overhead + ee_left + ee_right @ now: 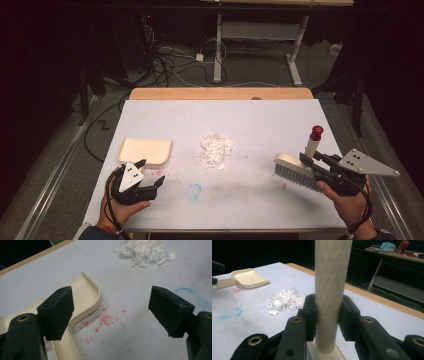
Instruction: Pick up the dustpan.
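1. Both grippers are hand-held tongs with two black jaws, one in each of the person's hands, at the near edge of a white-covered table (pixel 225 115).
2. Left gripper (pixel 150 186) sits at the near left of the table in the high view; its jaws stand wide apart with nothing between them.
3. In the left gripper view, one black pad (pixel 58 311) hangs over the near corner of a cream dustpan (pixel 88 293), and the other pad is over bare table; whether the first pad touches the pan I cannot tell.
4. Right gripper (pixel 314 161) is at the near right, its jaws clamped on the pale handle of a hand brush (pixel 295 170).
5. From the high view the brush head rests on the table with its white bristles facing the near edge, and the handle stands up, ending in a red cap.
6. From the right gripper view the handle (pixel 332 280) rises straight up between the two pads, which press on it from both sides.
7. Between the two grippers, near the table's middle, lies a small pile of white shreds (pixel 216 149), well apart from both brush and dustpan.
8. Red specks (pixel 105 320) dot the table just beside the dustpan, and a faint blue ring (pixel 194 190) marks the cover nearer the person.
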